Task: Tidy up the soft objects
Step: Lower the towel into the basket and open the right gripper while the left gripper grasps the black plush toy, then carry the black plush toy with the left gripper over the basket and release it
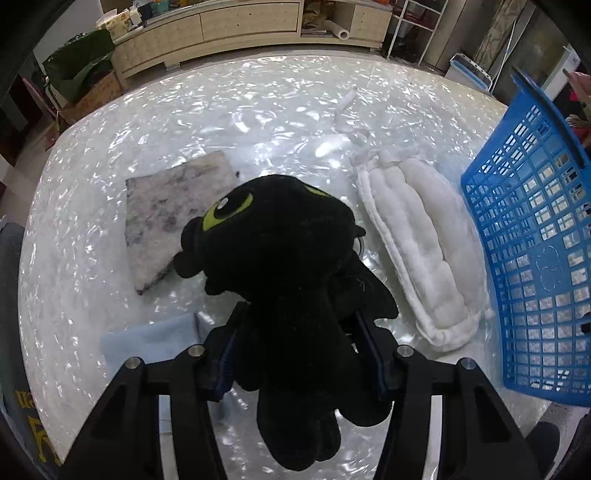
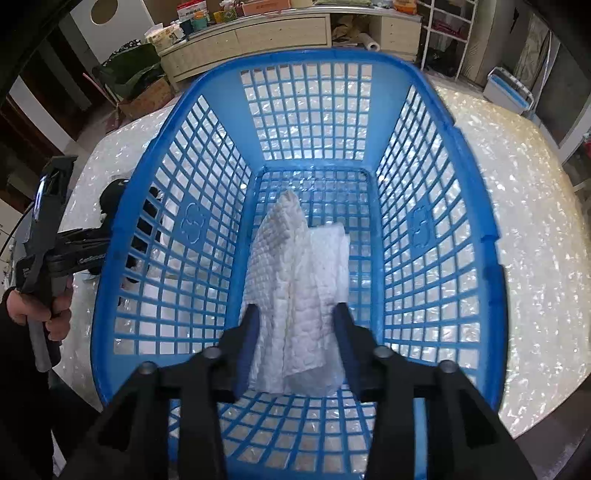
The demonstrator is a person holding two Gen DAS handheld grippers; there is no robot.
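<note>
My left gripper (image 1: 299, 317) is shut on a black plush dragon (image 1: 280, 258) with green eyes, held above the table. The blue lattice basket (image 1: 532, 236) stands to its right. A white padded cloth (image 1: 417, 236) lies between toy and basket. In the right wrist view my right gripper (image 2: 295, 314) is shut on a white quilted cloth (image 2: 299, 288) and holds it over the inside of the basket (image 2: 476, 206). The left gripper and the toy (image 2: 114, 192) show beyond the basket's left wall.
A grey speckled felt square (image 1: 173, 218) and a light blue cloth (image 1: 155, 339) lie on the shiny white table (image 1: 221, 110). A cream cabinet (image 1: 221, 26) and a white rack stand behind the table.
</note>
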